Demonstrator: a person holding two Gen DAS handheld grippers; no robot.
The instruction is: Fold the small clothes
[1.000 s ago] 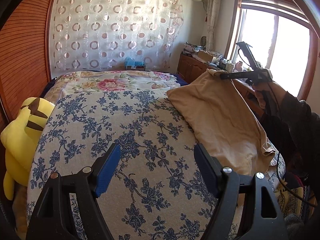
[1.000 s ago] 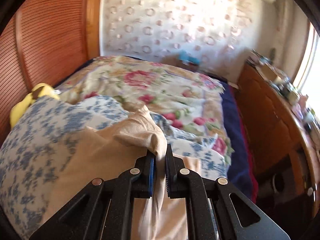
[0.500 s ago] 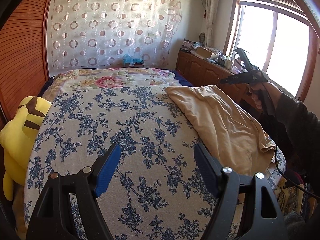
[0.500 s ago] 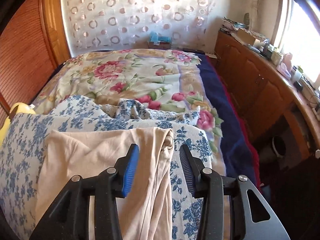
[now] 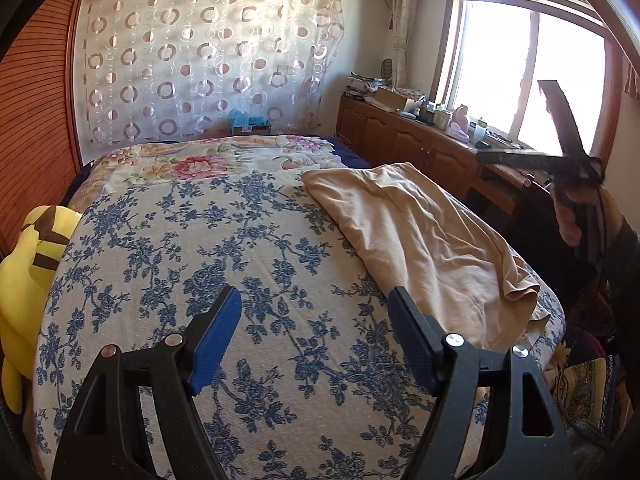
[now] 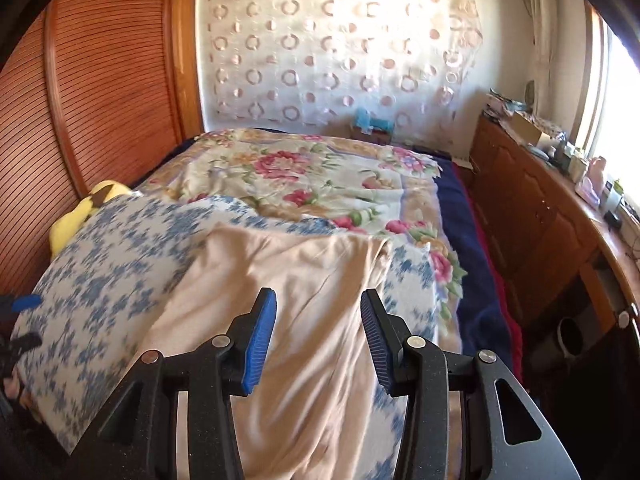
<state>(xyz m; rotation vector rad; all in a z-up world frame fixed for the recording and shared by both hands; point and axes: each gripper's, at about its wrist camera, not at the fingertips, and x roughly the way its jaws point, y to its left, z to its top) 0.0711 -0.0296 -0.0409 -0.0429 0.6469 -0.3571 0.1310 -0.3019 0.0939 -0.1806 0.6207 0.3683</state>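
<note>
My left gripper [image 5: 314, 320] hangs over the blue-flowered cover [image 5: 200, 280], jaws spread wide with nothing between them; its blue pads [image 5: 218, 330] sit clear of the cloth. The tan garment [image 5: 420, 236] lies flat on the right part of that cover, one end near the floral quilt [image 5: 208, 164] and the other rumpled at the near right edge of the bed, where a fold hides how its hem runs. From my left camera I can see my right hand [image 5: 576, 216] off to the right of the bed, with the dark frame of its tool against the bright window [image 5: 532, 76]; the glare leaves that frame a silhouette, and I cannot make out the fingertips from there.

On the right camera, my right gripper [image 6: 318, 334] has just been opening: its jaws stand partly apart above the garment [image 6: 280, 300], and the pads are not pressing on it. This view is smeared with blur, so creases in the cloth are hard to read, and the near end of the garment is cut off behind the gripper body. A yellow plush toy [image 5: 24, 280] is wedged at the left side of the bed, mostly hidden by the cover. The wooden cabinet [image 6: 532, 216] along the window wall carries clutter too small to identify.
</note>
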